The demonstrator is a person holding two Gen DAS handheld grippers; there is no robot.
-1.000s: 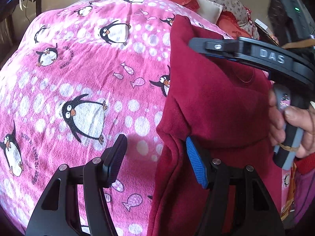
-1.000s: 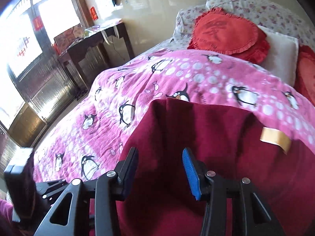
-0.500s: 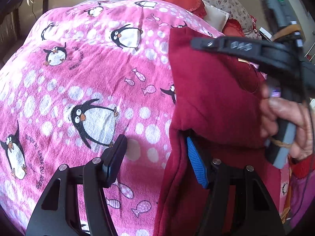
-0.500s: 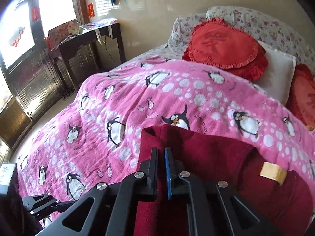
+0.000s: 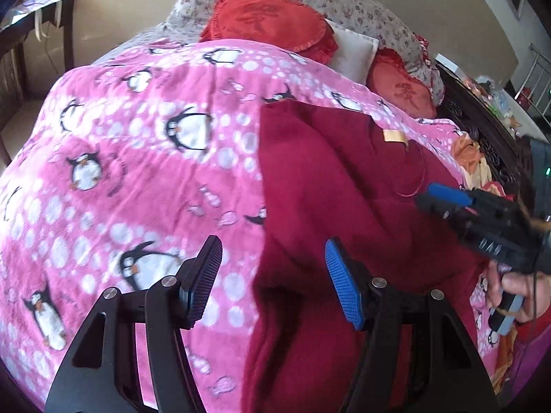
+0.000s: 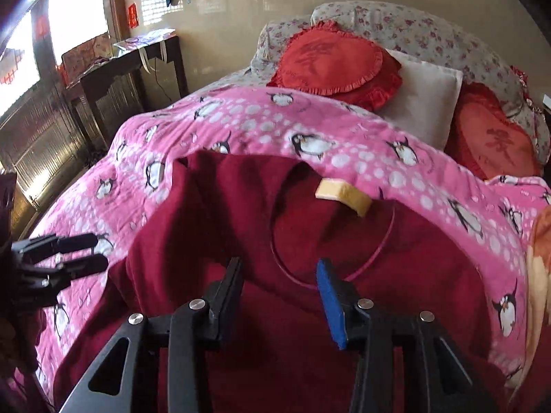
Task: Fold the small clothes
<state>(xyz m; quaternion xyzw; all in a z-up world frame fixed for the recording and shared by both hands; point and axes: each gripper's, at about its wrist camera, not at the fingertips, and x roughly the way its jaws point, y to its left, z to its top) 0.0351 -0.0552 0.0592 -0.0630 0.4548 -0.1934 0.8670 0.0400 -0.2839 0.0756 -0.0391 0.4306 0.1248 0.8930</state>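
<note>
A: What fills the middle of the frame?
B: A pink penguin blanket point(image 6: 344, 137), spread over the bed.
A: And higher up?
B: Two red frilled cushions point(image 6: 330, 65) beside a white pillow point(image 6: 427, 96); a dark side table point(image 6: 131, 72) at upper left.

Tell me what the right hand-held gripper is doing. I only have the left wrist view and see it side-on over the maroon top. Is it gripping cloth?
Observer: No. The right wrist view shows the right hand-held gripper open. Its jaws have just been opening, and no cloth is pressed between them.
Operator: What lies under it?
Observer: The near arc of the pink-stitched neckline on the maroon top, with the yellow label just beyond.
Operator: How does my left one look from that side?
Observer: The left hand-held gripper hovers open over the penguin blanket. It is beside the top's folded-over edge and appears clear of it.
</note>
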